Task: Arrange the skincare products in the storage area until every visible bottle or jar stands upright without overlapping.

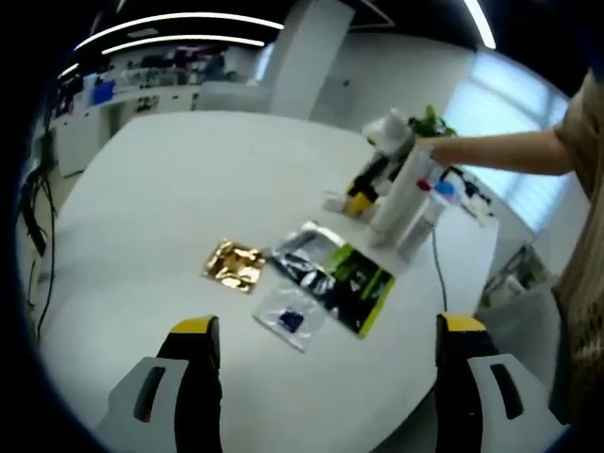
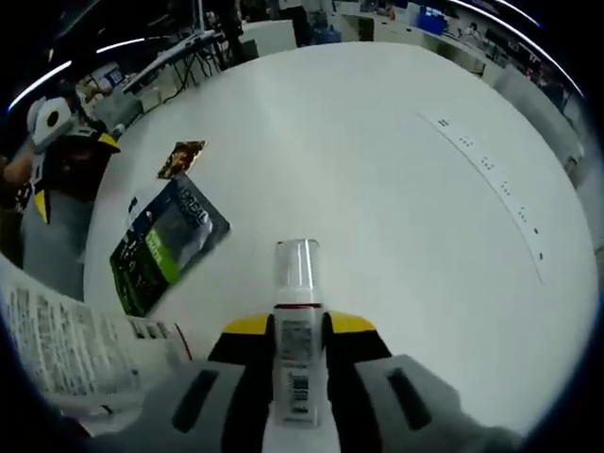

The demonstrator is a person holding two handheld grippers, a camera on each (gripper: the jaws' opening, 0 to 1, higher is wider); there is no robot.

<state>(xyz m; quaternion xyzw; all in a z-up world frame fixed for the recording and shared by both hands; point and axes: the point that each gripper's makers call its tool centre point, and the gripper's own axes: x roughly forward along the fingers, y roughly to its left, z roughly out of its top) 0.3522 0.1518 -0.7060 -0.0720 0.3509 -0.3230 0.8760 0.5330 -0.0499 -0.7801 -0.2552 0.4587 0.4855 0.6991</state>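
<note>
White table (image 2: 396, 189) lies under your right gripper (image 2: 298, 335), whose jaws pinch a clear-capped bottle (image 2: 296, 311) near you. Your left gripper (image 1: 321, 354) has its jaws spread, with sachets (image 1: 330, 274) ahead and a tall white tube (image 1: 401, 193) far right.

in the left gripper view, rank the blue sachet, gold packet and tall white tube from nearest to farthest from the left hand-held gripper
1. Blue sachet: nearest, just ahead of the left hand-held gripper, between its jaws.
2. Gold packet: a little farther, ahead and to the left.
3. Tall white tube: farthest, standing at the table's far right, where the other gripper works.
</note>
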